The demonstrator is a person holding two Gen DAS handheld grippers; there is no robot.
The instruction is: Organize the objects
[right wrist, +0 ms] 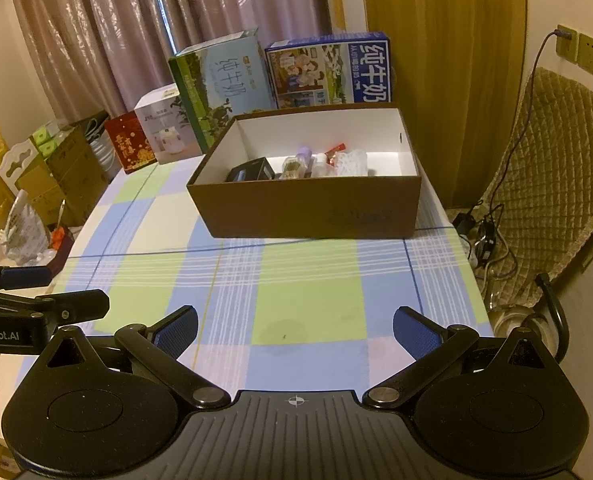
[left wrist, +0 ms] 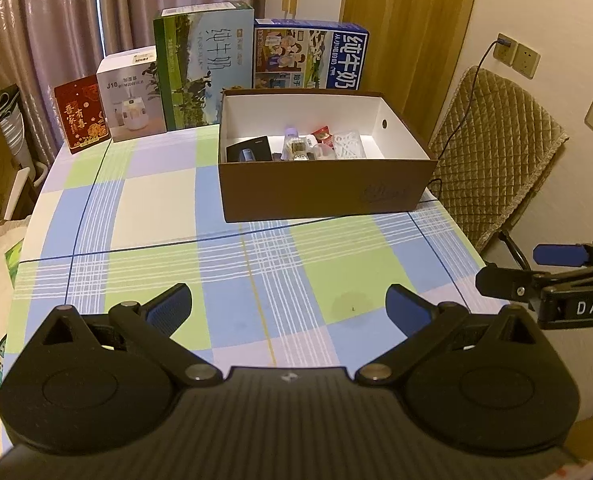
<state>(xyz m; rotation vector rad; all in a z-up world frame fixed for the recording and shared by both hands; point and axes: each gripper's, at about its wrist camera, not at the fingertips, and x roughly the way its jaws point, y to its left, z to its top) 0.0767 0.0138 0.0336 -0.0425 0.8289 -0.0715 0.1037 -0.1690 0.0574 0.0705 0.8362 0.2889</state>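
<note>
Left gripper [left wrist: 288,312]: jaws spread wide, nothing between them; it hovers low over the near end of the table [left wrist: 156,208], well apart from the box [left wrist: 320,188].
Right gripper [right wrist: 294,332]: likewise wide apart and empty, just beside the left one, both facing the box.
Box: open brown carton on the far right of the table, top clear, so things can be dropped in from above.
Contents: a dark case [left wrist: 248,148], small bottles [left wrist: 296,146], a red packet [left wrist: 322,134] and a white bag [left wrist: 348,144] lie gathered on its floor.
Cloth: bare between grippers and box; nothing loose shows there.
Judgement: sorting looks finished or nearly so.
Cartons [left wrist: 204,68]: lined upright along the far edge, out of the working area.
</note>
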